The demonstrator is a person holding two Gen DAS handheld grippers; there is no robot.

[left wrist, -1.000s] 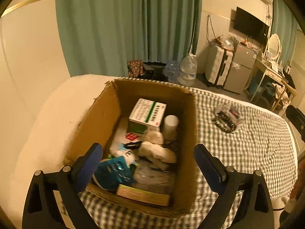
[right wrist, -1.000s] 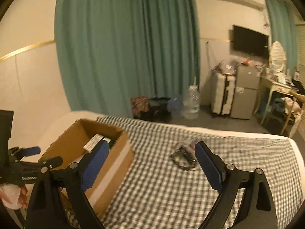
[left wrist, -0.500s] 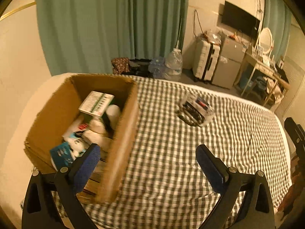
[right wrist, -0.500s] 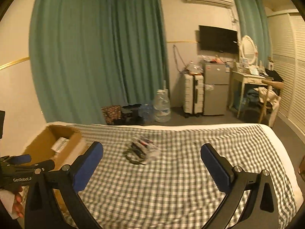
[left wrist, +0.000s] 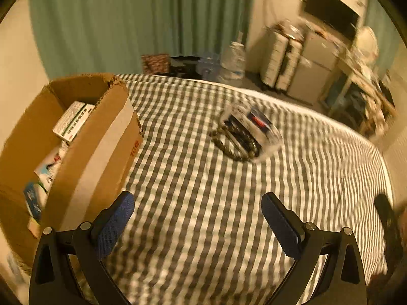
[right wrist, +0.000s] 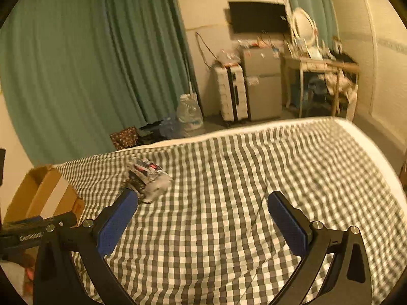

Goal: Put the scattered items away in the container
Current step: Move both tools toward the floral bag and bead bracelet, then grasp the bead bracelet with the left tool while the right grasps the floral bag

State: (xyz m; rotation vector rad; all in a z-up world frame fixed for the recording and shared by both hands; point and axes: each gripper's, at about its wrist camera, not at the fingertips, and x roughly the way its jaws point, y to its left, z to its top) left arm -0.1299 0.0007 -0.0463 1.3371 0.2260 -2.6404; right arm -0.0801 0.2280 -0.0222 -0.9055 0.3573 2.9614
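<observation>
Brown cardboard, torn along its rim: that is your box (left wrist: 76, 137), standing at the left edge of the gingham bedspread (left wrist: 203, 190). Inside it, a white-and-green medicine carton (left wrist: 72, 120) lies on top toward the far wall, with a jumble of blurred packets below it and a blue-and-white pack (left wrist: 34, 199) at the near end. To the right of the box, well apart from it, a clear plastic bag of dark items (left wrist: 245, 134) lies alone on the bedspread, outside the container. Your left gripper (left wrist: 197, 213) hangs just right of the box's near corner, jaws wide apart with only cloth between them. Your right gripper (right wrist: 201, 208), its jaws having just been opening, stands spread wide and empty, its left pad just in front of the bag (right wrist: 148, 178).
</observation>
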